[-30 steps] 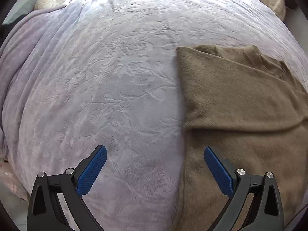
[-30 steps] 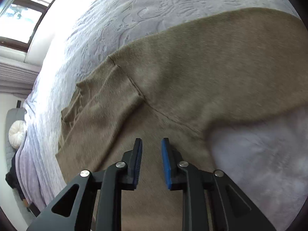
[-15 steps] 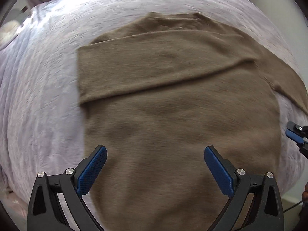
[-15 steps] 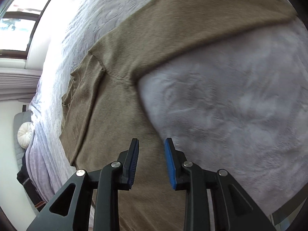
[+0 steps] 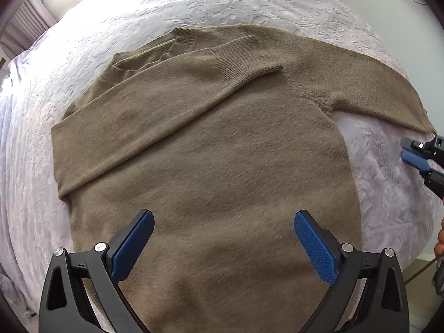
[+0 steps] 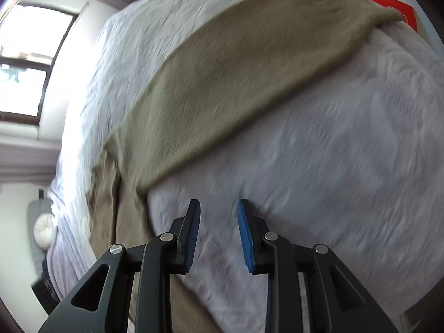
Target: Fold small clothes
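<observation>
The brown sweater (image 5: pixel 211 166) lies flat on the bed (image 5: pixel 249 2), its body directly ahead of and under the left gripper (image 5: pixel 223 245), which hovers with its jaws spread wide and nothing between them. 1 sleeve (image 5: pixel 166 102) is already laid across the chest, so that side looks done. The other sleeve (image 6: pixel 249 69) stretches out over the bedcover, ahead of the right gripper (image 6: pixel 219 233) and running off to its upper right. That gripper sits over bare bedcover with a narrow gap between its jaws, empty. It is probably placed there to take the outstretched sleeve near its cuff and fold it inward.
</observation>
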A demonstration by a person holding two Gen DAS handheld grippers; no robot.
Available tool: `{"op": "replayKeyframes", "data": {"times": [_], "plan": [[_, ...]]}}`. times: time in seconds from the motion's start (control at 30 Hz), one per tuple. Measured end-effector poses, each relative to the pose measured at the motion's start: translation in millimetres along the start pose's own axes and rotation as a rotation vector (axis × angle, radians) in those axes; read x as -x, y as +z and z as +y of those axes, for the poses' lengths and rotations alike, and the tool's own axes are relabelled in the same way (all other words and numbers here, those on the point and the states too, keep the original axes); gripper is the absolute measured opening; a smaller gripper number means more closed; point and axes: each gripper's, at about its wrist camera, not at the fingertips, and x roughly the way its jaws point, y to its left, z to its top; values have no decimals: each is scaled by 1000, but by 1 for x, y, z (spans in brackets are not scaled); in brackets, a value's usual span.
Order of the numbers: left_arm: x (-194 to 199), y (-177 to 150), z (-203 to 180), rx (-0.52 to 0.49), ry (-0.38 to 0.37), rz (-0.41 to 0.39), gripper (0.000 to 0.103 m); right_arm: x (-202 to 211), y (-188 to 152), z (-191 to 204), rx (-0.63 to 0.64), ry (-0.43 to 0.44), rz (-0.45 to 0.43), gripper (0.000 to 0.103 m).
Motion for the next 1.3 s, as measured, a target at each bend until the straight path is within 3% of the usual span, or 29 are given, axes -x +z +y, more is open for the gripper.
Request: {"op": "replayKeyframes", "data": {"times": [0.2,0.33,0.6,0.73,0.8,0.87,0.97,1.03,1.13,1.3], "plan": [[-14,20,-24,7,3,9,102,6,46,-28,-97,55,-94,33],[-21,33,-40,3,1,-2,102,9,64,-31,-97,98,-132,49],[-31,60,-59,25,11,-39,102,15,81,-44,-245,228,-262,49],[-38,92,-60,73,20,-86,102,8,81,-47,-307,274,-256,51],[-42,106,-62,84,29,-113,102,7,82,-48,-317,292,-220,45],[-51,121,-70,73,45,-128,102,5,83,-40,-296,319,-191,26],[-69,131,-84,36,68,-110,102,6,87,-34,-278,378,-180,10],[-85,131,-93,-3,79,-69,102,7,92,-27,-290,429,-183,10],[-89,132,-93,-7,65,-75,102,6,97,-13,-279,500,-174,10],[-75,127,-60,24,2,-74,101,2,101,54,-110,561,-143,10]]}}
